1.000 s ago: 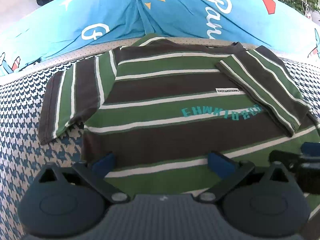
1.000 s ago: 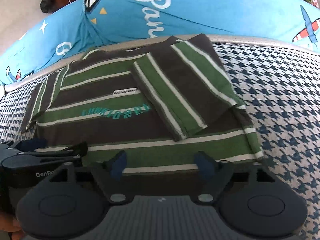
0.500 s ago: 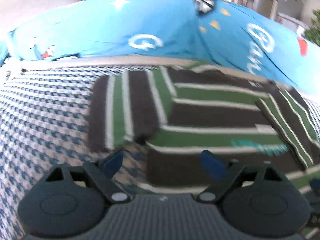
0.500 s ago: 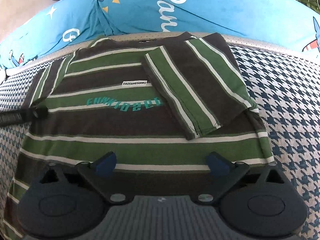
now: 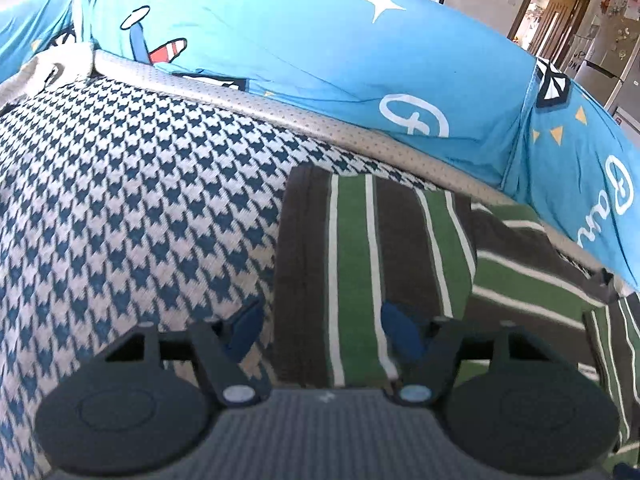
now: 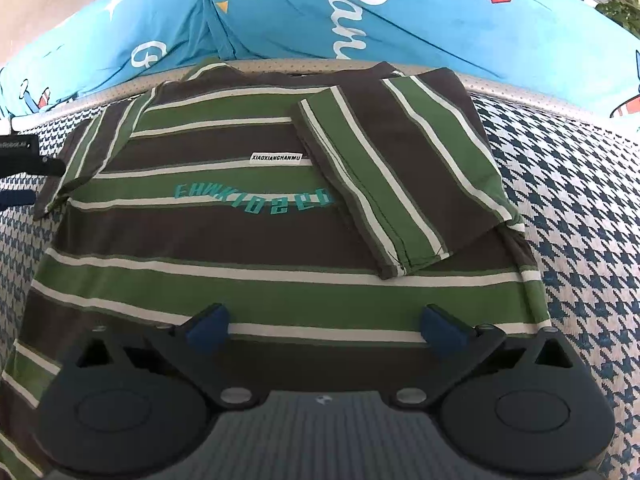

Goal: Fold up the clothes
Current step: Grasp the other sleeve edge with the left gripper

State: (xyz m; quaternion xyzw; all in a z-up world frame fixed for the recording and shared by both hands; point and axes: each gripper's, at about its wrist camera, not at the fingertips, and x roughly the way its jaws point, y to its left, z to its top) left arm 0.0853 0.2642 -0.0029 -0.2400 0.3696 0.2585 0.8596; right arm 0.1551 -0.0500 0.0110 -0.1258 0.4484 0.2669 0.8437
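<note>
Left wrist view: close and low over the unfolded sleeve [image 5: 372, 264], angled down toward blue pillows [image 5: 320, 52]. Right wrist view: farther back, above the shirt hem [image 6: 280, 300]. Shared: that sleeve [image 6: 86, 152].

A houndstooth-covered mattress [image 6: 568, 184] carried a striped T-shirt [image 6: 248, 248] spread flat, its right sleeve [image 6: 404, 168] folded inward; blue printed bedding [image 6: 400, 12] lay along the far edge.

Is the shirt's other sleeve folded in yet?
No, the left sleeve lies spread flat outward on the bed, while the right sleeve is folded over the shirt.
</note>
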